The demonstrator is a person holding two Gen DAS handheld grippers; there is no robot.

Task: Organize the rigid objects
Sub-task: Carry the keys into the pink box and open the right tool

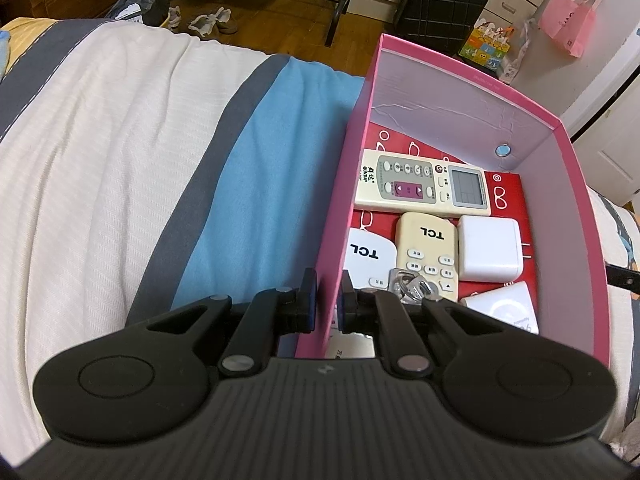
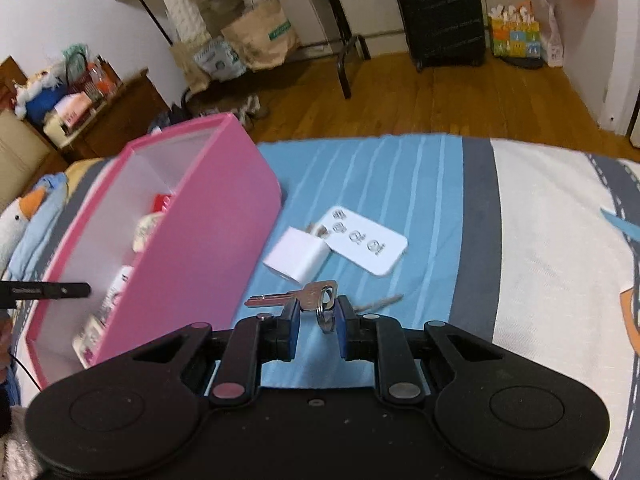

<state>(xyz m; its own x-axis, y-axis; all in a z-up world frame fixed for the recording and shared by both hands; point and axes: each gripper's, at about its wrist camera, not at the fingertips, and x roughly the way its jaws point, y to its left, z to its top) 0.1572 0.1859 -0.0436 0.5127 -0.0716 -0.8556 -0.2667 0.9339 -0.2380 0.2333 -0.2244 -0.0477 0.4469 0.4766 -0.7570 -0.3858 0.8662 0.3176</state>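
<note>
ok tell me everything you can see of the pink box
The pink box is a rectangular open-topped carton, cardboard by the look, pink outside with a pale lilac lining and a small round stud on one inner wall. It sits upright on the bed, over the blue stripe. Inside lie remotes, a white charger, keys and a red printed sheet. The left gripper pinches its near wall, one finger inside, one outside. In the right wrist view the right gripper holds a key ring beside it.
</note>
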